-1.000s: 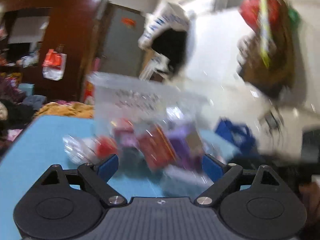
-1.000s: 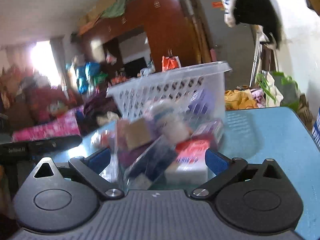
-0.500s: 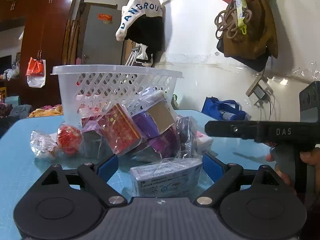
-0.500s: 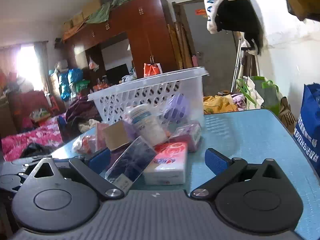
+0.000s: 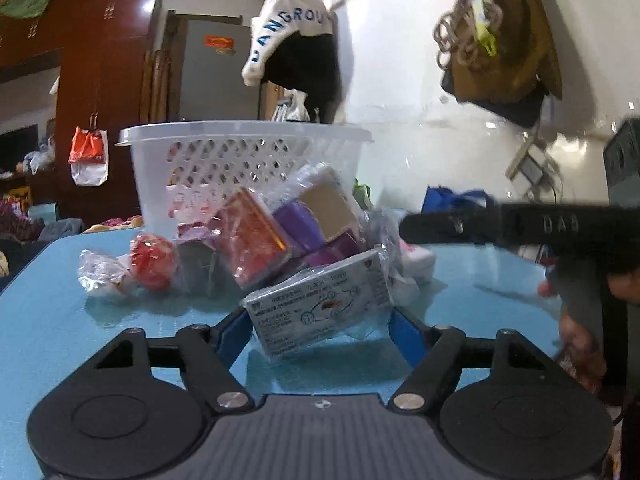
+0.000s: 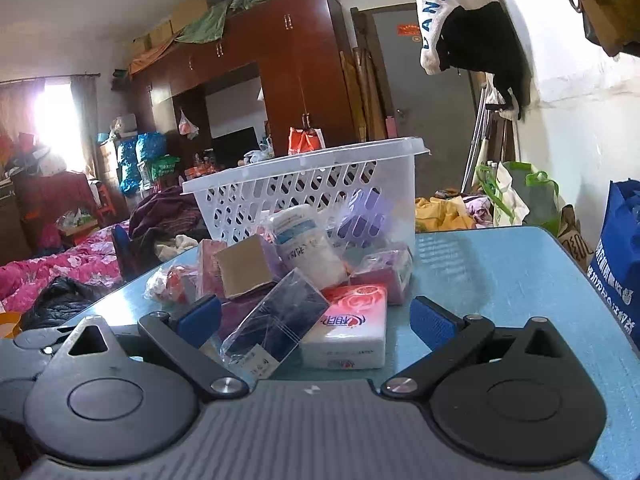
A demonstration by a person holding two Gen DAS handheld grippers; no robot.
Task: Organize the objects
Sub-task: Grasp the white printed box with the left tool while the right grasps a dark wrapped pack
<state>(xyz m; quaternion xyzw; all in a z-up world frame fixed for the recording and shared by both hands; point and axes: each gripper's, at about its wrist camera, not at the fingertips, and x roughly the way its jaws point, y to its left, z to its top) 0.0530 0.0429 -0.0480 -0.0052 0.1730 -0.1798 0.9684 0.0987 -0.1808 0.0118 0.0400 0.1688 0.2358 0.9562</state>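
A white slotted plastic basket (image 5: 244,156) stands on the blue table (image 5: 48,304), with a pile of small packaged goods in front of it. My left gripper (image 5: 320,326) has closed on a grey plastic-wrapped box (image 5: 320,304), which sits tilted between its blue pads. A red box (image 5: 252,240) and purple boxes (image 5: 304,224) lie behind it. In the right wrist view the basket (image 6: 316,196) stands behind the pile. My right gripper (image 6: 316,316) is open around a dark wrapped box (image 6: 276,326) and a pink tissue pack (image 6: 348,328), touching neither.
A red round item in clear wrap (image 5: 152,256) lies at the pile's left. The right gripper's body (image 5: 520,226) and the hand holding it show at the right of the left wrist view. A blue bag (image 6: 618,252) stands off the table's right edge. A wall is close behind.
The left gripper's fingers have narrowed onto the grey wrapped box, which now sits tilted up between them. The right gripper has edged closer to the pile. The earlier motion blur has settled.
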